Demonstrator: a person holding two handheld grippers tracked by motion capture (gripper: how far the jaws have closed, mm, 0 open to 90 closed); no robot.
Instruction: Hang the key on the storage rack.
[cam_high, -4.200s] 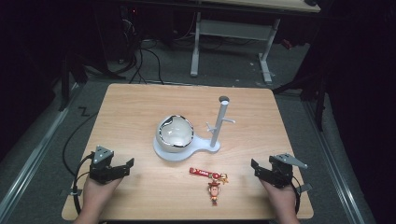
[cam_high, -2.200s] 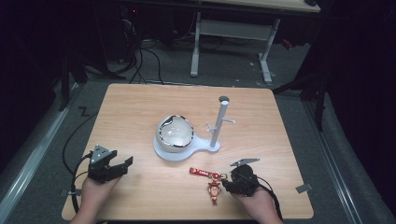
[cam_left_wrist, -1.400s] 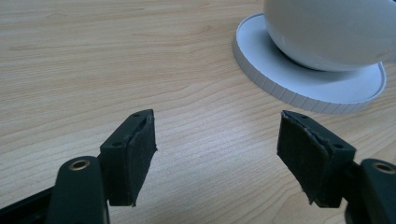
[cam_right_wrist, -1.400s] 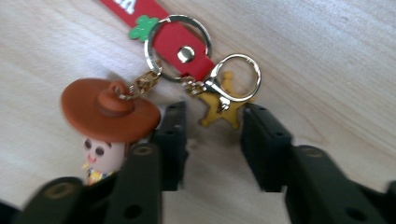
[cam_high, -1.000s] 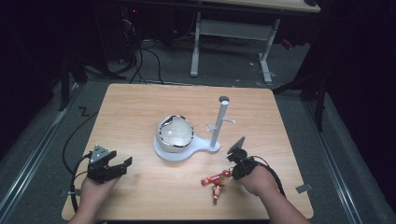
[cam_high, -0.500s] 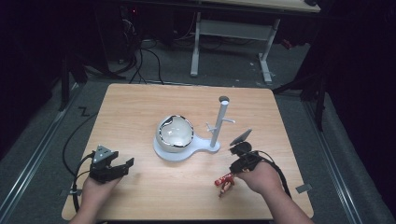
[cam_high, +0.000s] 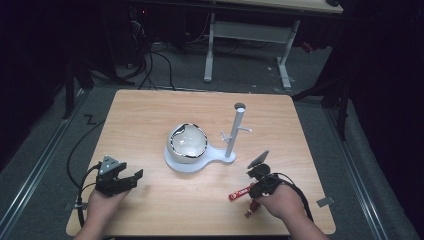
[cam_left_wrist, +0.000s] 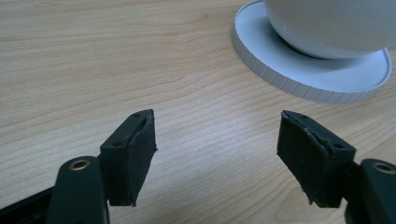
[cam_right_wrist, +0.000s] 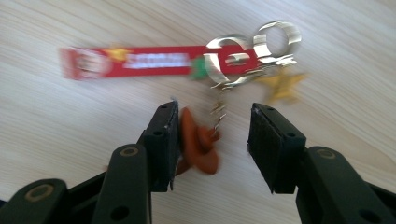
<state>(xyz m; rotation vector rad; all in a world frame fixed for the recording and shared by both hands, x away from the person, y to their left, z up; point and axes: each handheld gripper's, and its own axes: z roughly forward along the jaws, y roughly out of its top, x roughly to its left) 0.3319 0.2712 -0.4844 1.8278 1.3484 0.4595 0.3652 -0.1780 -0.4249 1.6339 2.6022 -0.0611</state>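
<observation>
A keychain lies near the table's front right, with a red printed strap (cam_high: 241, 191) (cam_right_wrist: 140, 60), silver rings (cam_right_wrist: 252, 46), a gold star (cam_right_wrist: 280, 84) and a small orange-red figure (cam_right_wrist: 198, 144) (cam_high: 250, 210). My right gripper (cam_high: 255, 192) (cam_right_wrist: 212, 112) is low over it, jaws apart. The figure sits between them, against the left pad; the right pad is clear of it. My left gripper (cam_high: 131, 179) (cam_left_wrist: 217, 119) rests open at the front left, nothing between its jaws.
Mid-table stands a white holder with a flat base (cam_high: 220, 159) (cam_left_wrist: 317, 79), a round white bowl (cam_high: 187, 142) on it and an upright post (cam_high: 235, 130) with short pegs. Bare wood lies all around it. The table's front edge is just behind both hands.
The right gripper came in from the table's right edge to the keychain and turned over it; the keychain has shifted a little rightward. The left gripper has stayed put.
</observation>
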